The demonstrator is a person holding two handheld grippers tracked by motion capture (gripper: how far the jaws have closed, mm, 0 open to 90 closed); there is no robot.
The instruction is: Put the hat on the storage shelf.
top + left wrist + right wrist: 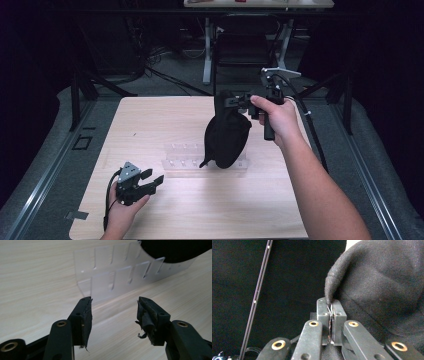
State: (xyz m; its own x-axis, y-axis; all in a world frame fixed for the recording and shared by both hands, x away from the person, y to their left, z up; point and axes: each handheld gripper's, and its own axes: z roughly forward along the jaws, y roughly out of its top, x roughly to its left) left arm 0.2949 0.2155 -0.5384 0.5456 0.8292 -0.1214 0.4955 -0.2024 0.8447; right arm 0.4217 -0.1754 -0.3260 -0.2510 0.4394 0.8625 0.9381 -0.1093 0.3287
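so the right gripper [235, 101] is clamped tight on the top edge of a black cloth bag [226, 137] that hangs straight down onto the clear plastic rack [186, 160] mid-table, while the left gripper [151, 181], jaws wide apart and empty, sits low and left of it, aimed that way.

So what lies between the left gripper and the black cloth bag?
In the high view, a clear plastic rack lies between the left gripper and the black cloth bag; otherwise bare table.
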